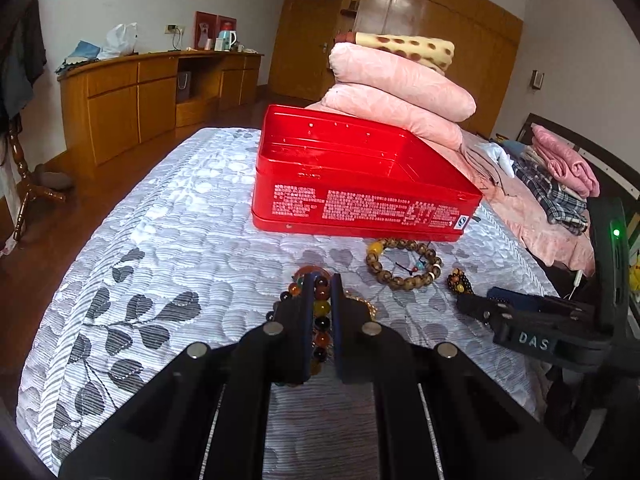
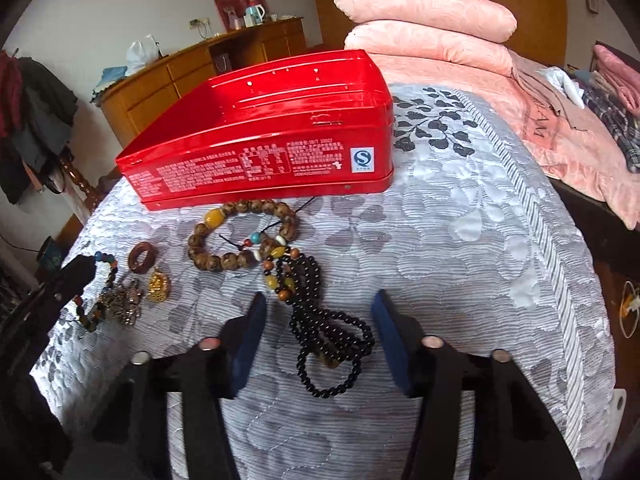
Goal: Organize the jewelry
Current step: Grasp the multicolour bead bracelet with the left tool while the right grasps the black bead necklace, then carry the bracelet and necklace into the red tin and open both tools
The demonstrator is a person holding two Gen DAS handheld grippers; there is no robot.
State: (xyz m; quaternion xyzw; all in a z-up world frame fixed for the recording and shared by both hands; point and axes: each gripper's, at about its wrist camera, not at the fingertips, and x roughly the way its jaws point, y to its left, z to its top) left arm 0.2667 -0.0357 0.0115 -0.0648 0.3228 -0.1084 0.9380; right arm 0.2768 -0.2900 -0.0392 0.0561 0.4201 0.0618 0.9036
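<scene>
Soft even daylight, faint shadows; red tin [image 1: 360,176] oversaturated, glowing; strong fisheye bending, dark vignette at corners.

Your left wrist view sits low over the bedspread [image 1: 168,240], facing the red tin [image 1: 360,184] up close, your right wrist view close beside it, angled from the right, both sharing tin [image 2: 272,136], wooden bead bracelet [image 1: 404,264].

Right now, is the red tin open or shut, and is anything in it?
Open: the red tin has no lid on, and the visible part of its inside looks bare. Jewelry lies outside on the bedspread.
</scene>
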